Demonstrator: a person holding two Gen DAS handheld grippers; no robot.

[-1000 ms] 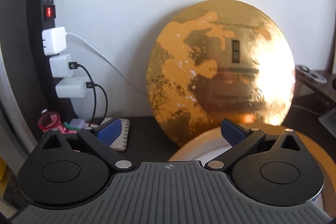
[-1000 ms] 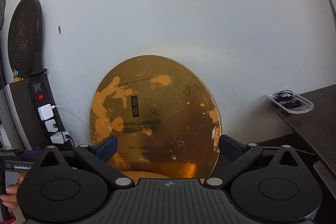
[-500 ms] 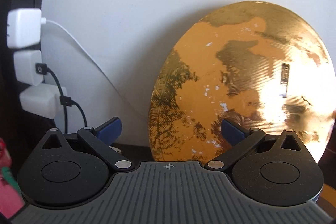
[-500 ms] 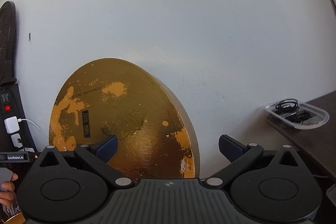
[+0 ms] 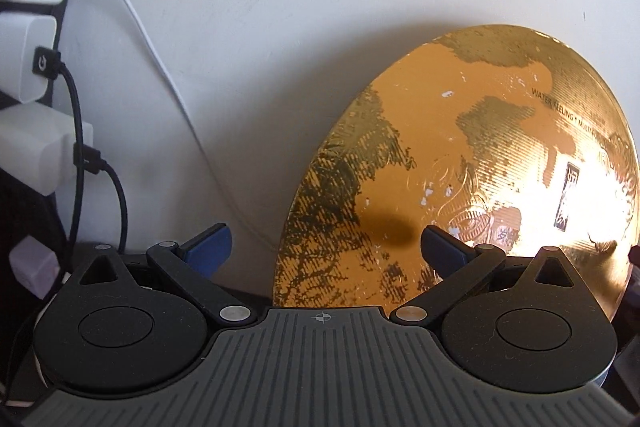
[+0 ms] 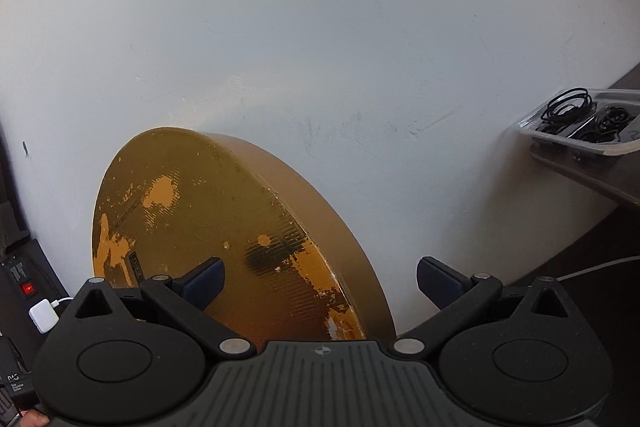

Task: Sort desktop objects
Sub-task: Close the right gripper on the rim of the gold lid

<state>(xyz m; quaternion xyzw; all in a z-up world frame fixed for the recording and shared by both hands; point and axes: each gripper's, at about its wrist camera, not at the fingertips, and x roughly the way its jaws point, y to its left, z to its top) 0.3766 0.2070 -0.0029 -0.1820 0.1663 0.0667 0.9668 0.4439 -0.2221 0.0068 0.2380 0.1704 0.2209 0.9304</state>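
A large round golden box (image 5: 480,163) with worn orange patches leans upright against the white wall. In the left wrist view its left edge falls between the blue pads of my left gripper (image 5: 324,247), which stands open and holds nothing. The right wrist view shows the same golden box (image 6: 208,227) from its right side, thick rim showing. My right gripper (image 6: 320,279) is open around that rim's lower right edge, with no visible contact.
A black power strip with white chargers (image 5: 36,27) and black and white cables (image 5: 96,163) stands at the left. A clear tray of black cable loops (image 6: 580,119) sits on a dark shelf at the right. A white cable (image 6: 600,263) crosses the dark desk.
Both grippers have moved closer to the wall and the golden box. The left one swung left, the right one swung right, so the box now straddles each pair of fingers. Both stayed open.
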